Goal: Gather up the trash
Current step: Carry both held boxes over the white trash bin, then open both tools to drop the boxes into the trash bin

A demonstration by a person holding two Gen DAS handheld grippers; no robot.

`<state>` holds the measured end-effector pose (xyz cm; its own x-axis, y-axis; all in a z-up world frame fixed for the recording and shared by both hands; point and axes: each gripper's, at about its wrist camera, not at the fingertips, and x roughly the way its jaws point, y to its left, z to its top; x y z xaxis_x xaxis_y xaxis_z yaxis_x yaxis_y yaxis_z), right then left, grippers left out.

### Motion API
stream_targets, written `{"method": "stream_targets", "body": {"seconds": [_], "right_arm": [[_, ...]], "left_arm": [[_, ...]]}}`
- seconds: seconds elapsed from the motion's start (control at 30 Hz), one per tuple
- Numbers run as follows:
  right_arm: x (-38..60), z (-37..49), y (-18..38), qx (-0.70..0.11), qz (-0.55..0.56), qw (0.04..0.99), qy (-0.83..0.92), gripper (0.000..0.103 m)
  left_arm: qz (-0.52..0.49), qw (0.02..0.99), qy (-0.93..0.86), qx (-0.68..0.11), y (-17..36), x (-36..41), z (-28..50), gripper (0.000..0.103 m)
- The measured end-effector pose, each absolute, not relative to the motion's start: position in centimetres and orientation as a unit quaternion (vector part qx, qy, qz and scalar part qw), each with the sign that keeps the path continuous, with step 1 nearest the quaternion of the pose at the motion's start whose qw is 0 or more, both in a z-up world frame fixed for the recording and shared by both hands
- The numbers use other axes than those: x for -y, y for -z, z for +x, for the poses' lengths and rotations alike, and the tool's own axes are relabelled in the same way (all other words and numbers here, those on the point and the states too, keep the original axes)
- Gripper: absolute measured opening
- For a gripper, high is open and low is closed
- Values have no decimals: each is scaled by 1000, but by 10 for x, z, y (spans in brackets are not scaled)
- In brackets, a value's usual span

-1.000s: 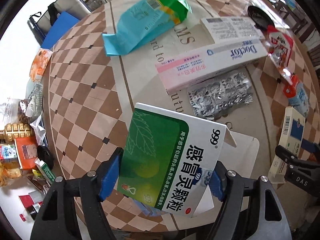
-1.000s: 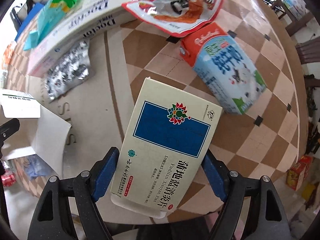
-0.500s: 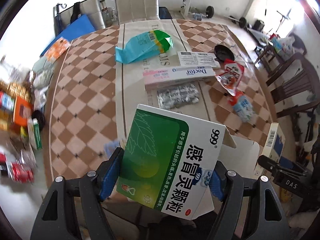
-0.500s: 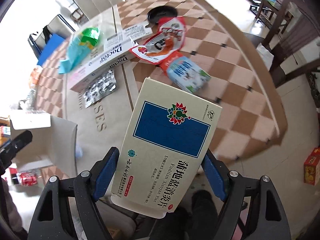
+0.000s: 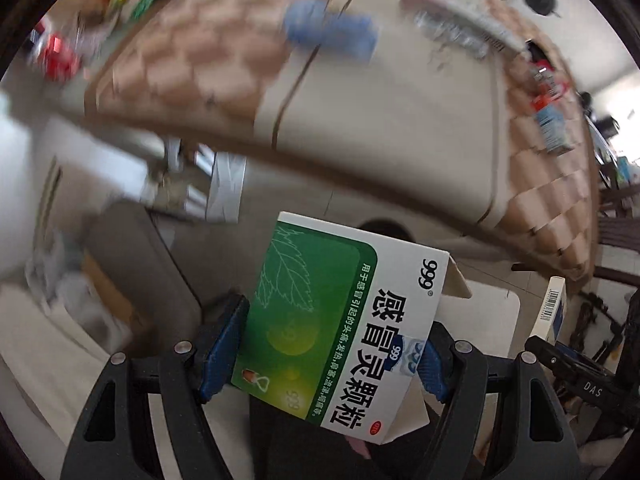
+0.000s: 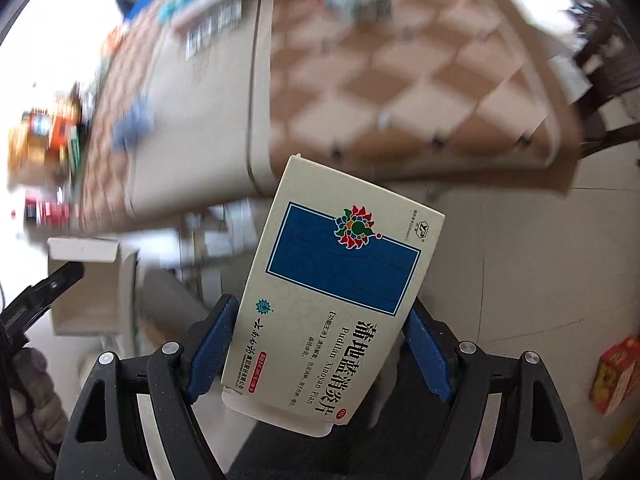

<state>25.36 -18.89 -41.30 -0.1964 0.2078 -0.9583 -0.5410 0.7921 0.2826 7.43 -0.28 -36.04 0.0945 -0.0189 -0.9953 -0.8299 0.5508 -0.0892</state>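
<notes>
The left gripper has its jaws pinching a green-and-white medicine box by its side edges, and the right gripper pinches a cream box with a blue panel the same way; both boxes hang out past the near edge of the checkered bench, over the tiled floor. The green box has an open end flap, and its thin card walls could buckle under the squeeze and let it slide out. The blur across both views suggests a quick carry, which raises the chance of a box swinging loose or clipping the other gripper, seen close at the right of the left view. No bin is clearly identifiable, so a blind release could land on the floor.
</notes>
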Motion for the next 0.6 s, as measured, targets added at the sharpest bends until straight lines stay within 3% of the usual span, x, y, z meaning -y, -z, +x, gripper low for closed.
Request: {"method": "stream_targets", "body": {"seconds": [0.3, 0.6], "right_arm": [[216, 249, 597, -744, -176, 579, -284, 83], [204, 290, 764, -741, -180, 588, -270, 83]], "left_arm": [[-416, 583, -294, -633, 557, 31, 98, 73], [-395, 567, -261, -674, 728, 15, 151, 73]]}}
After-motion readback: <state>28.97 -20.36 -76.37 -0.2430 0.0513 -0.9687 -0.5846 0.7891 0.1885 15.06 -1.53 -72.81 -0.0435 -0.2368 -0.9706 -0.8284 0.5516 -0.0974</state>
